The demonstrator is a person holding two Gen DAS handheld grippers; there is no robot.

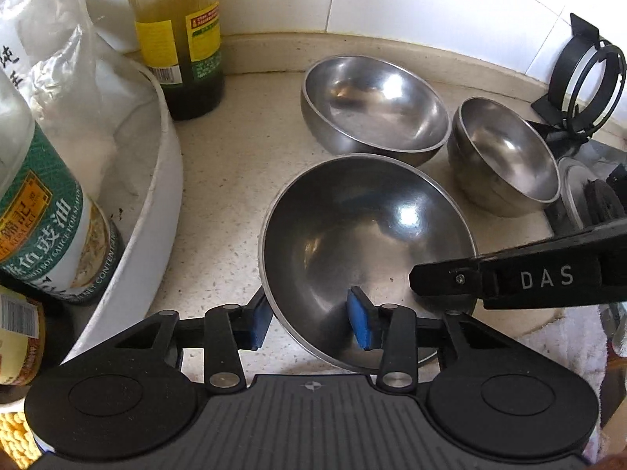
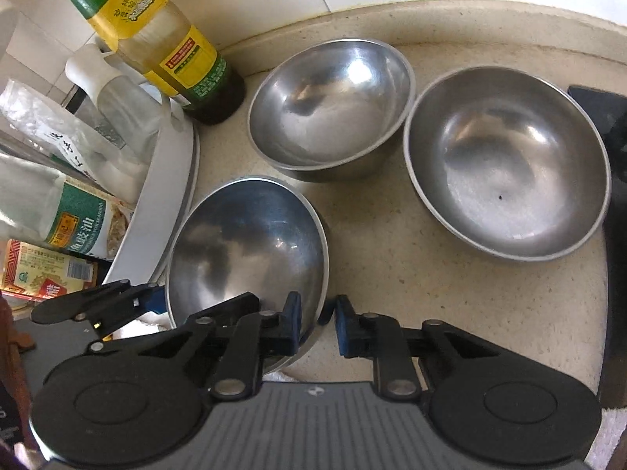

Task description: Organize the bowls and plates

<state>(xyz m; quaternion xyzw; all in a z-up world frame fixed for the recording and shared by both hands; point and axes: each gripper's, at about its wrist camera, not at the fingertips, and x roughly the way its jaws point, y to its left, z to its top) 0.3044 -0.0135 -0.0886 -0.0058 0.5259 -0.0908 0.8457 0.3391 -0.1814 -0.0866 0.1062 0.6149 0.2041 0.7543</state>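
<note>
Left claw [image 1: 311, 319]: spread wide, straddling near rim of closest steel bowl [image 1: 368, 258]; left pad outside the wall, right pad inside the basin; no clear squeeze on the metal, contact not certain.
Right claw [image 2: 317, 323]: partly open, astride right-hand rim of same bowl [image 2: 247, 250]; left pad inside, right pad outside, small gap on the outer side.
Ahead of left claw: second steel bowl [image 1: 374, 105], upright on speckled counter [image 1: 227, 180]. Ahead and to right: smaller steel bowl [image 1: 503, 152], just beside the second.
Left of left claw: white tray [image 1: 156, 203] holding soy sauce bottle [image 1: 43, 215]; beyond it, yellow-labelled bottle [image 1: 180, 39] against tiled wall.
Far right of left claw: black ring holder [image 1: 584, 86].
Below right: white cloth [image 1: 564, 344].
From right wrist view: two spare bowls ahead, [image 2: 331, 105] and [image 2: 507, 160], apart from the held one.
</note>
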